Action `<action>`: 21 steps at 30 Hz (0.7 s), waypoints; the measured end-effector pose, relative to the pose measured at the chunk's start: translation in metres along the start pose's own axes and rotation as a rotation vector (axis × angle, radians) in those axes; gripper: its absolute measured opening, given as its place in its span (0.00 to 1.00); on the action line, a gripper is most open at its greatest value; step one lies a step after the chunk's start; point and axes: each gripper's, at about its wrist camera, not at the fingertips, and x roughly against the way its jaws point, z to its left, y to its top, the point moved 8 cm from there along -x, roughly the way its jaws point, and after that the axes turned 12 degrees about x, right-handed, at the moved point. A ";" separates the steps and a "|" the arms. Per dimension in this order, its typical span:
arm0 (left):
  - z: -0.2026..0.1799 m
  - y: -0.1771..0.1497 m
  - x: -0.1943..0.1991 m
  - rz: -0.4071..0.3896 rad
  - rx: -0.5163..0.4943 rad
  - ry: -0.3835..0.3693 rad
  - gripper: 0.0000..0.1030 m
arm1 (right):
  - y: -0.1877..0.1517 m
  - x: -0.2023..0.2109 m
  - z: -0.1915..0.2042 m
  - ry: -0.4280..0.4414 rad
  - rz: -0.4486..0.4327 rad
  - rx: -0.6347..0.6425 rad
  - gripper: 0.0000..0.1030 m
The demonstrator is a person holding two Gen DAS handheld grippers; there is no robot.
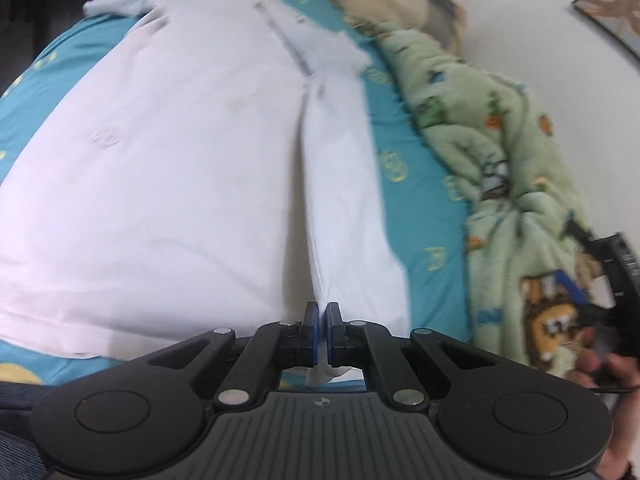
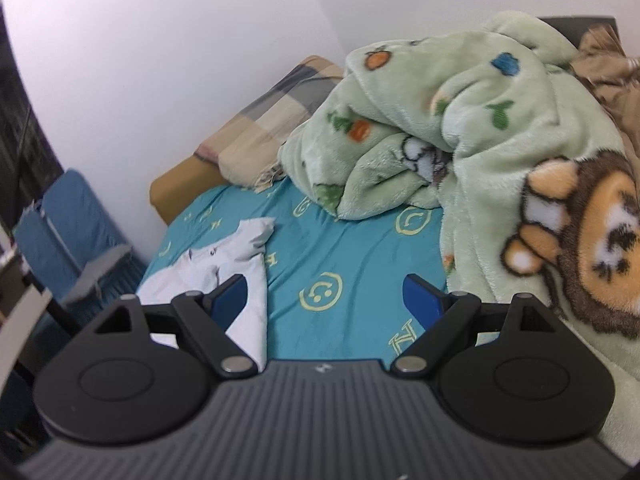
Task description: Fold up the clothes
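A white polo shirt (image 1: 168, 152) lies spread on the teal bed sheet (image 1: 400, 152), collar at the far end. My left gripper (image 1: 323, 332) is shut on the shirt's near hem, pinching a fold that runs as a raised ridge up the right side of the shirt. My right gripper (image 2: 326, 300) is open and empty above the sheet (image 2: 352, 248); a sleeve and edge of the shirt (image 2: 236, 256) lie by its left finger. The right gripper and the hand holding it also show in the left wrist view (image 1: 608, 280), at the right edge.
A crumpled green fleece blanket (image 2: 500, 152) with a tiger print is heaped along the right of the bed, also seen in the left wrist view (image 1: 500, 160). A plaid pillow (image 2: 272, 120) lies against the white wall. A blue folding chair (image 2: 68, 224) stands beyond the bed's far left.
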 end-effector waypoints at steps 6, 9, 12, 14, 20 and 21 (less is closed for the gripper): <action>0.013 0.002 -0.012 0.014 -0.018 0.034 0.15 | -0.007 -0.001 0.024 0.006 0.034 0.108 0.84; 0.010 0.007 -0.014 -0.002 -0.042 0.032 0.33 | -0.011 -0.005 0.035 0.022 0.058 0.153 0.83; 0.009 0.010 -0.024 -0.014 -0.061 0.057 0.46 | -0.015 -0.009 0.045 0.036 0.081 0.189 0.83; 0.010 0.013 -0.034 -0.004 -0.062 0.068 0.47 | -0.017 -0.010 0.048 0.041 0.094 0.202 0.83; 0.016 0.011 -0.056 0.056 -0.049 0.089 0.12 | -0.021 -0.011 0.053 0.043 0.109 0.224 0.83; 0.017 0.010 -0.055 0.055 -0.047 0.091 0.05 | -0.021 -0.012 0.053 0.043 0.111 0.228 0.83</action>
